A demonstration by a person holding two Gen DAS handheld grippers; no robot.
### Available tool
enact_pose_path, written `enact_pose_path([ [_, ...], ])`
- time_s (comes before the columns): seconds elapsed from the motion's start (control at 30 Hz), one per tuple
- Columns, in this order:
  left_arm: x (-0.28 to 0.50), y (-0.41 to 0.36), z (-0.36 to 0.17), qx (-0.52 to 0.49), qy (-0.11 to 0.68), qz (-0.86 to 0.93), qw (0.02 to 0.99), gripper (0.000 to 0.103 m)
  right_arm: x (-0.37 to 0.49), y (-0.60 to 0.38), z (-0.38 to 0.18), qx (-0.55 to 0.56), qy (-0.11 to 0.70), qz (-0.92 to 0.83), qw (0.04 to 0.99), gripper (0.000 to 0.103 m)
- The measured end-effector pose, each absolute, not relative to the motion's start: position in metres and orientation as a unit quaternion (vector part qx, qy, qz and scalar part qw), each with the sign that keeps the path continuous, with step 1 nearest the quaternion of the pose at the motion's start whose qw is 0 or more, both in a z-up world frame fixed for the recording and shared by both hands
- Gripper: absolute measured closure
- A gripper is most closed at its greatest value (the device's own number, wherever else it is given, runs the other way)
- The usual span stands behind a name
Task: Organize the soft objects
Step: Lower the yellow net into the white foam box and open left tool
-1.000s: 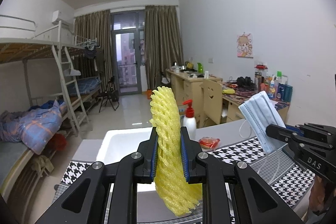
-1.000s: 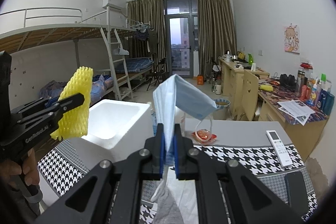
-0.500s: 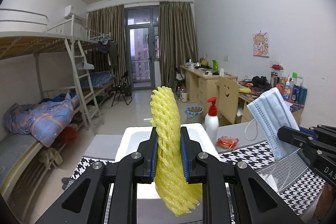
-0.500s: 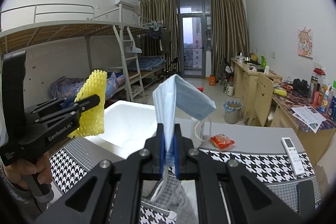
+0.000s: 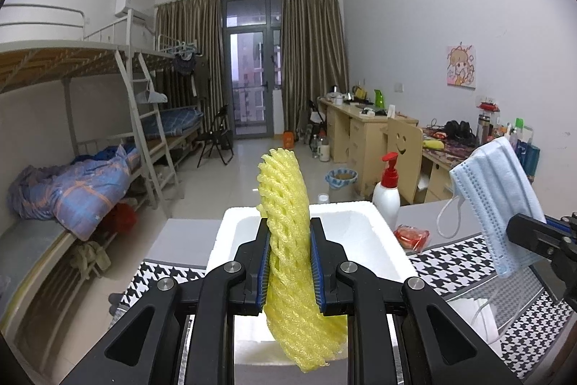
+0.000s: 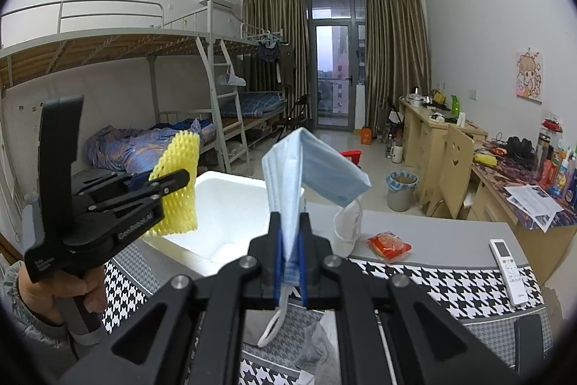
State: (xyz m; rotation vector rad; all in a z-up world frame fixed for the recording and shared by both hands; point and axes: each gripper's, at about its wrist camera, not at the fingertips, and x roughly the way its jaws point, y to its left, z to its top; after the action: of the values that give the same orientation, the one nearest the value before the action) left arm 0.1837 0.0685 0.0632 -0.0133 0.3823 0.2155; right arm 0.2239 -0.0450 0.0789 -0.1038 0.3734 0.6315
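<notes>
- We see the white foam box [image 5: 364, 226] on the table [image 5: 465, 262], its rim open upward and its inside bare where it shows; its near rim lies just under the left claw [image 5: 289, 262].
- To the box's right stand a white pump bottle [image 5: 386, 195] and a red packet [image 5: 411, 235], both close to the right wall of the box, so room on that side is tight.
- Above the box the air is free; the floor beyond runs clear to the balcony door [image 5: 252, 78], with the bunk bed [image 5: 72, 67] along the left.
- In the right wrist view a white remote [image 6: 508, 264] lies near the table's right edge, well apart from the box.
- Our left claw is clamped on the yellow foam net [image 5: 285, 197], pads pressing both its sides. The net stands on edge, long axis near upright, top leaning slightly left, lower end hanging below the pads over the box's near rim.
- Our right claw [image 6: 289, 262] is pinched almost fully closed on the blue face mask [image 6: 313, 165], held in the air to the right of the box. The mask is folded over: one half rises upright from the pads, the other droops right; an ear loop [image 6: 276, 323] dangles beneath.
- A hand [image 6: 54, 291] grips the left claw's handle.
</notes>
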Motion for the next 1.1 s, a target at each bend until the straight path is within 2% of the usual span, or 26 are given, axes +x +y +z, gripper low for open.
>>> enact_pose_path([
  [0.17, 0.191, 0.073, 0.059, -0.013, 0.203, 0.1, 0.974, 0.083, 0.227, -0.042, 0.078, -0.054, 0.186, 0.307, 0.932, 0.093],
  [0.27, 0.194, 0.075, 0.057, -0.014, 0.21, 0.096, 0.973, 0.079, 0.229, -0.039, 0.077, -0.057, 0.188, 0.306, 0.932, 0.093],
  [0.33, 0.197, 0.077, 0.054, -0.014, 0.216, 0.097, 0.972, 0.059, 0.23, -0.037, 0.077, -0.059, 0.19, 0.306, 0.931, 0.093],
  [0.4, 0.198, 0.081, 0.052, -0.023, 0.218, 0.092, 0.971, 0.046, 0.232, -0.034, 0.076, -0.062, 0.192, 0.306, 0.931, 0.093],
  [0.47, 0.198, 0.084, 0.051, -0.021, 0.218, 0.094, 0.971, 0.039, 0.233, -0.031, 0.076, -0.064, 0.194, 0.306, 0.93, 0.093],
  [0.53, 0.197, 0.086, 0.05, -0.022, 0.218, 0.092, 0.971, 0.026, 0.234, -0.028, 0.076, -0.066, 0.195, 0.307, 0.929, 0.093],
  [0.63, 0.194, 0.089, 0.051, -0.024, 0.211, 0.092, 0.973, 0.016, 0.233, -0.025, 0.077, -0.068, 0.195, 0.308, 0.929, 0.093],
  [0.9, 0.183, 0.096, 0.053, -0.023, 0.19, 0.106, 0.976, 0.003, 0.233, -0.017, 0.079, -0.076, 0.188, 0.309, 0.929, 0.093],
  [1.1, 0.17, 0.1, 0.056, -0.028, 0.173, 0.114, 0.978, 0.002, 0.228, -0.009, 0.083, -0.083, 0.179, 0.318, 0.927, 0.093],
])
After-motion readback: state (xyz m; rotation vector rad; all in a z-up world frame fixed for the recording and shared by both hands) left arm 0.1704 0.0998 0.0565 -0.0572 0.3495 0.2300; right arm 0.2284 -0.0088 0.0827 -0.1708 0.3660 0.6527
